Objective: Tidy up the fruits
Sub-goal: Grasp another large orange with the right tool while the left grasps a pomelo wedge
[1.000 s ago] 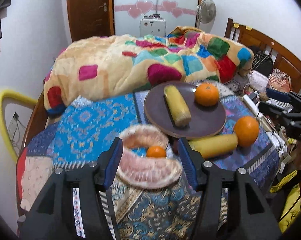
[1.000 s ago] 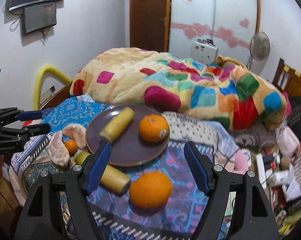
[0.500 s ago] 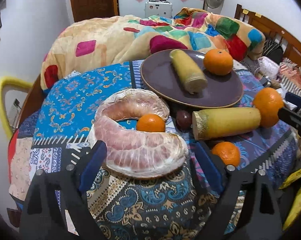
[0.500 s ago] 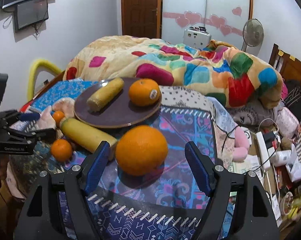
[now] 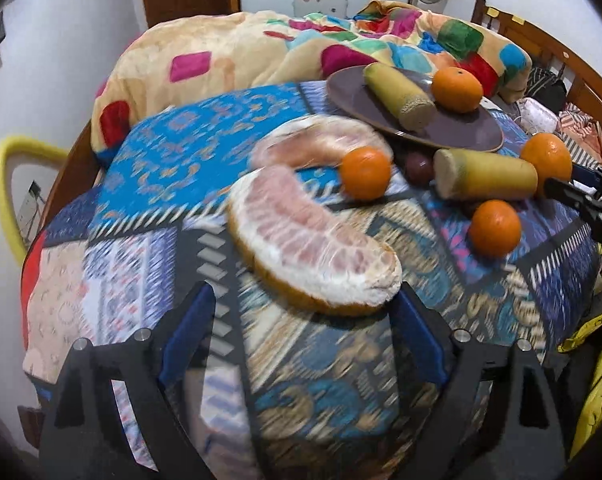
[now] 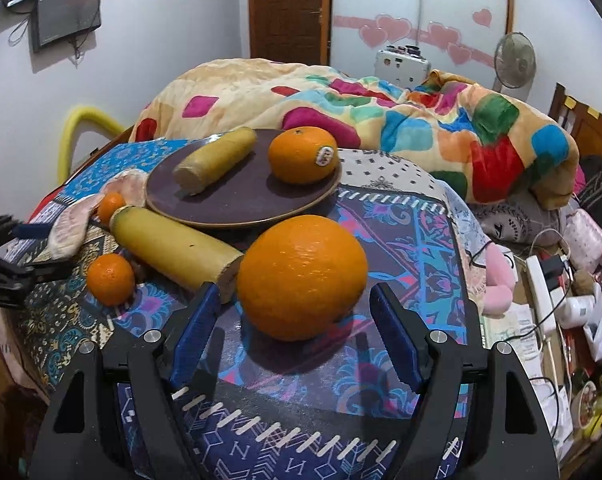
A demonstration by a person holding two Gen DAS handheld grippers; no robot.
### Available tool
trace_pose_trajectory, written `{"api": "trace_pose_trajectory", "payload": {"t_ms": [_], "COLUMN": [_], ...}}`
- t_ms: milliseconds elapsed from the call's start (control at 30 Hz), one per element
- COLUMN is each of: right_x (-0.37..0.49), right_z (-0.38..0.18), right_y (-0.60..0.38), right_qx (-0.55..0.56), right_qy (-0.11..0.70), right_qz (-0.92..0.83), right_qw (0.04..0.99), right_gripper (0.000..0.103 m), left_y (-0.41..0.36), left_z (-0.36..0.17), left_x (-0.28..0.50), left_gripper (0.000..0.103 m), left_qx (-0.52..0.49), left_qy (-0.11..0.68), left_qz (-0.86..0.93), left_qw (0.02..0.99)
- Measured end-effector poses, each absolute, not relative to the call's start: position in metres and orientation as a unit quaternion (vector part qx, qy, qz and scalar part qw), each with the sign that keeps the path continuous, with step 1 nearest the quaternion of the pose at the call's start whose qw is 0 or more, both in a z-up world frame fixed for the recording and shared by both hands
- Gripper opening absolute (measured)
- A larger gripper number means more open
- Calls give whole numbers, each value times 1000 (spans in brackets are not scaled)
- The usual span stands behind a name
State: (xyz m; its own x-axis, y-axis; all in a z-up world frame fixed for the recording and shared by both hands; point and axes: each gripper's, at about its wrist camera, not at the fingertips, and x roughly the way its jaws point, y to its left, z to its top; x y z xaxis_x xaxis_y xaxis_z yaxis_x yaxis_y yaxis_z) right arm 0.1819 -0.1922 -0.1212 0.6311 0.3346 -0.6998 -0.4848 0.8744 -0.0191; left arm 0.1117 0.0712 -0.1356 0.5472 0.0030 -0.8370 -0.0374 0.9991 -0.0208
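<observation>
A big orange (image 6: 302, 276) sits on the patterned cloth just ahead of my open right gripper (image 6: 295, 332), between its fingers but untouched. A brown plate (image 6: 241, 196) behind it holds a yellow cylinder fruit (image 6: 215, 160) and a stickered orange (image 6: 303, 154). A second yellow cylinder (image 6: 177, 246) and two small oranges (image 6: 110, 278) lie to the left. My open left gripper (image 5: 301, 340) hovers right at a peeled pomelo segment (image 5: 313, 256). A second pomelo segment (image 5: 317, 142), a small orange (image 5: 365, 172) and the plate (image 5: 453, 128) lie beyond it.
A colourful patchwork duvet (image 6: 341, 100) is heaped behind the cloth-covered surface. A dark small fruit (image 5: 419, 164) lies by the plate. Cluttered cables and a power strip (image 6: 545, 280) are at the right. A yellow tube frame (image 5: 5, 184) stands at the left.
Both grippers have moved closer and lower. The left one came toward the near pomelo segment and swung left. The right one closed in on the big orange, which now fills its opening.
</observation>
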Motion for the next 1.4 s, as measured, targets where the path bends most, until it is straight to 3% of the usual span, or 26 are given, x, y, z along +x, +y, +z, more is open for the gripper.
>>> {"api": "trace_pose_trajectory", "payload": {"t_ms": [300, 567, 700, 900, 1033, 1400], "right_x": [176, 183, 189, 199, 201, 193], "right_z": [-117, -113, -116, -127, -130, -127], "right_y": [-200, -196, -196, -191, -190, -195], "right_qx": [-95, -99, -99, -95, -85, -82], "right_qy": [358, 353, 355, 362, 364, 362], "right_qz": [222, 227, 226, 232, 239, 246], "right_qw": [902, 902, 902, 898, 896, 895], "right_gripper": [74, 74, 74, 74, 66, 64], "left_y": [78, 72, 82, 83, 90, 82], "left_z": [-117, -118, -134, -136, -137, -129], "left_x": [90, 124, 139, 142, 148, 136], "left_gripper": [89, 89, 74, 65, 57, 47], "left_qx": [-47, -36, -42, -31, -49, -24], "left_qy": [475, 470, 484, 468, 463, 440], "left_qz": [-7, 10, 21, 18, 18, 23], "left_qw": [879, 882, 874, 883, 885, 897]}}
